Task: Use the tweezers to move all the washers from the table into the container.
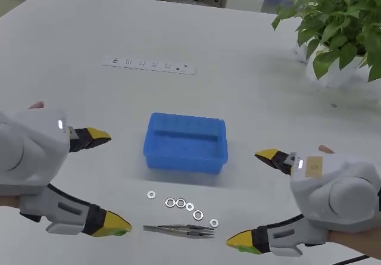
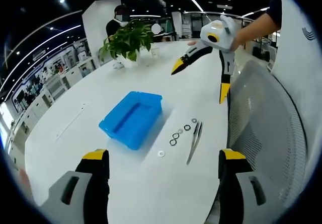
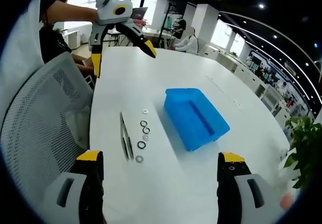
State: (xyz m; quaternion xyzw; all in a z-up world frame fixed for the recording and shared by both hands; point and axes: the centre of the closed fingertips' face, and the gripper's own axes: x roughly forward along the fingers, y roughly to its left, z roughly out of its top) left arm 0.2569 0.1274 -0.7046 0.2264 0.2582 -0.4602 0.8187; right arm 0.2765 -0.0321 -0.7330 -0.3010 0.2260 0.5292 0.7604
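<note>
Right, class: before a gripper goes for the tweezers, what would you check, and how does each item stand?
1. Left gripper open, holding nothing: ok.
2. Right gripper open, holding nothing: ok.
3. Tweezers lying flat on the table between the grippers, nothing on them: ok.
4. Tweezers in a grip: not ok, neither gripper touches them.
5. Washers lying apart from the tweezers, six in a loose row between them and the container: ok.
6. Container upright, top open, no washer seen inside: ok.
</note>
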